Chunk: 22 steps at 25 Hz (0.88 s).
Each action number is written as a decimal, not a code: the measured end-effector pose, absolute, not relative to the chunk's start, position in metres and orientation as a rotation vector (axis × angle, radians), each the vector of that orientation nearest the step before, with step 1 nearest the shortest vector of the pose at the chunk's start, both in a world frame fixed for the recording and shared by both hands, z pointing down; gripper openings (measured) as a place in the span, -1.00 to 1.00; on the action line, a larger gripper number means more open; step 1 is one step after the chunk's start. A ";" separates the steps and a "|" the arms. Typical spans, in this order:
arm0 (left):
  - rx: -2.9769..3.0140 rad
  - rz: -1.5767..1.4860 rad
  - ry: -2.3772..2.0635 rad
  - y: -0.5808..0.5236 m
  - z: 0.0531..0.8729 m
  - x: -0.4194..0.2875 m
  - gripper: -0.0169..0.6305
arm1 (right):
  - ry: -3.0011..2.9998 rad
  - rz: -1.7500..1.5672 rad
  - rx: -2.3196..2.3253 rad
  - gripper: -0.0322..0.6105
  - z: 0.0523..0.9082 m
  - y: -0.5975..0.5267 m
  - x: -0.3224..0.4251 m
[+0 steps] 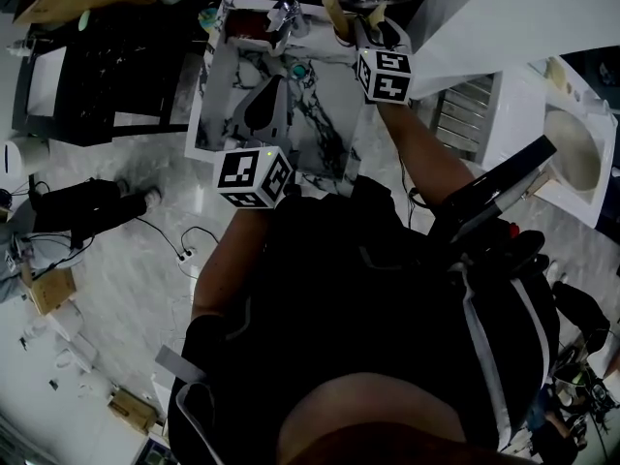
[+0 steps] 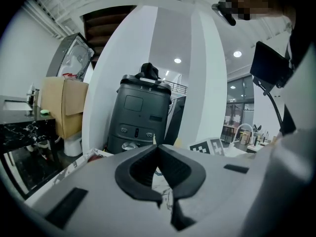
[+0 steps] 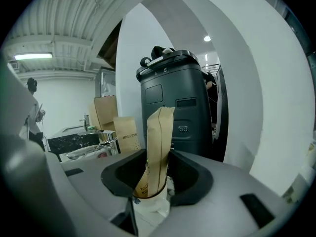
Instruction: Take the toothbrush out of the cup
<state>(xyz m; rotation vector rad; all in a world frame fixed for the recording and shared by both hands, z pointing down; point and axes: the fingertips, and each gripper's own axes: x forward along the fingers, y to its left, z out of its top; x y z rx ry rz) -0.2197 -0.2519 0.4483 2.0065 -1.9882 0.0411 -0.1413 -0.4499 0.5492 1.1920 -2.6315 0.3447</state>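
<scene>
Now we hold our right gripper [image 3: 158, 169] with fingers spread, the cup [image 3: 150, 207] and its paper-wrapped toothbrush [image 3: 159, 142] standing between them; our left gripper [image 2: 158, 149] has fingers pressed together, empty.

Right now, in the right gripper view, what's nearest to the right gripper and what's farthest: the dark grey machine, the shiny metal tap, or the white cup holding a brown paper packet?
1. White cup holding the brown paper packet: between the right gripper's open jaws.
2. Shiny metal tap: farther back, on the left.
3. Dark grey machine: farthest, straight behind.
</scene>
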 end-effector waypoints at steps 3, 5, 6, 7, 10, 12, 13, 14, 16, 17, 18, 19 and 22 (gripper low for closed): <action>2.008 0.049 -1.990 -0.250 0.448 -0.219 -0.93 | -2.622 0.349 1.198 -0.52 0.552 -0.453 -0.142; 2.007 0.048 -1.989 -0.250 0.447 -0.220 -0.93 | -2.614 0.355 1.202 -0.60 0.553 -0.455 -0.143; 2.009 0.049 -1.985 -0.249 0.447 -0.221 -0.93 | -2.610 0.356 1.202 -0.65 0.553 -0.456 -0.143; 2.013 0.053 -1.980 -0.249 0.447 -0.221 -0.93 | -2.607 0.358 1.204 -0.67 0.553 -0.456 -0.143; 2.027 0.062 -1.975 -0.248 0.446 -0.224 -0.93 | -2.611 0.370 1.221 -0.70 0.551 -0.455 -0.143; 2.035 0.058 -1.973 -0.248 0.443 -0.225 -0.93 | -2.617 0.368 1.233 -0.71 0.548 -0.454 -0.142; 2.041 0.057 -1.969 -0.248 0.442 -0.225 -0.93 | -2.619 0.359 1.239 -0.71 0.546 -0.453 -0.141; 2.048 0.057 -1.963 -0.248 0.442 -0.225 -0.93 | -2.622 0.348 1.247 -0.72 0.542 -0.452 -0.140; 2.066 0.062 -1.946 -0.247 0.440 -0.225 -0.93 | -2.629 0.335 1.264 -0.72 0.535 -0.450 -0.139; 2.073 0.063 -1.938 -0.248 0.440 -0.226 -0.93 | -2.633 0.337 1.274 -0.73 0.531 -0.449 -0.138; 2.079 0.062 -1.931 -0.248 0.439 -0.227 -0.93 | -2.638 0.342 1.285 -0.73 0.527 -0.448 -0.137; 2.083 0.059 -1.923 -0.248 0.439 -0.228 -0.93 | -2.642 0.343 1.298 -0.73 0.523 -0.447 -0.136; 2.106 0.042 -1.895 -0.249 0.436 -0.230 -0.93 | -2.648 0.331 1.336 -0.73 0.509 -0.442 -0.130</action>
